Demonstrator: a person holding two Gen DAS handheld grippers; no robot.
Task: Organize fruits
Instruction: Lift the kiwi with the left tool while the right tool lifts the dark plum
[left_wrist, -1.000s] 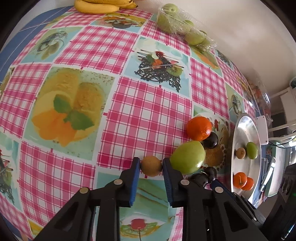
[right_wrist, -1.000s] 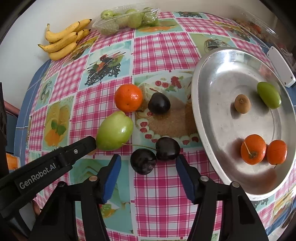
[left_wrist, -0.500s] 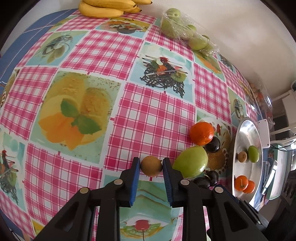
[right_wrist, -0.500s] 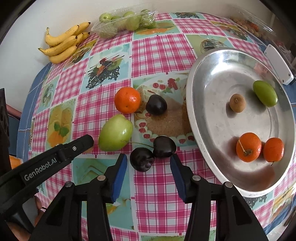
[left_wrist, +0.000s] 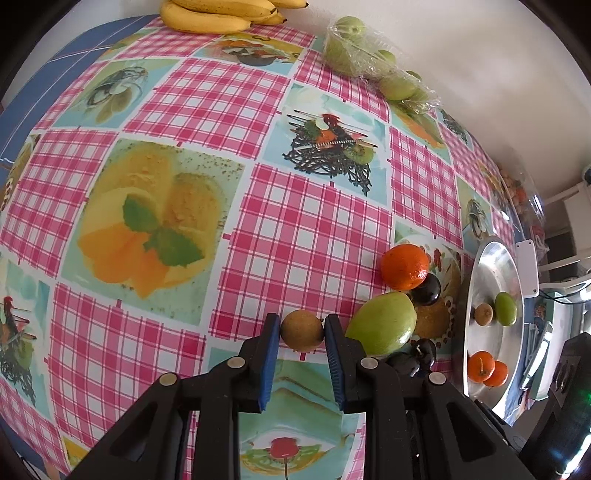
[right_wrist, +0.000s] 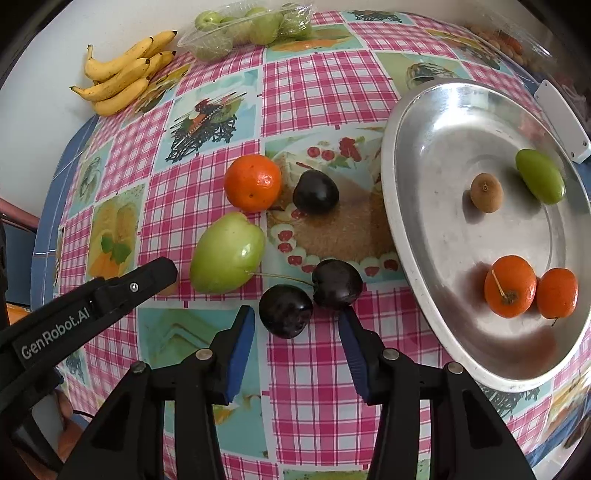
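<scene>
The table (right_wrist: 325, 85), covered in a pink-checked cloth with printed fruit panels, fills both views; on its right side lies the big silver tray (right_wrist: 436, 122), oval and shallow, with its near rim close to the right gripper's right finger; inside it sit a small green fruit (right_wrist: 540, 181) at the far right, a brown round fruit (right_wrist: 487, 192) just left of it, and two small oranges (right_wrist: 509, 286) touching each other at the near right. At the far left edge, against the wall, rests a bunch of bananas (right_wrist: 122, 74); to its right a clear bag of green fruits (right_wrist: 251, 27). Left of the tray, on the cloth, a large green mango (right_wrist: 227, 253) lies nearest the left gripper; beyond it an orange (right_wrist: 253, 182) with a dark plum (right_wrist: 316, 192) just to its right. Two dark cherries (right_wrist: 310, 293), joined by stems and touching one another, lie nearest the camera.

The right gripper (right_wrist: 297, 326) stands half open, its blue pads on either side of the nearer cherry, neither pad clearly touching it. The left gripper (left_wrist: 302, 330) is narrowed onto a small brown fruit (left_wrist: 302, 329), both blue pads pressed to its sides; the mango sits just to its right; whether the fruit is lifted off the cloth cannot be told.
</scene>
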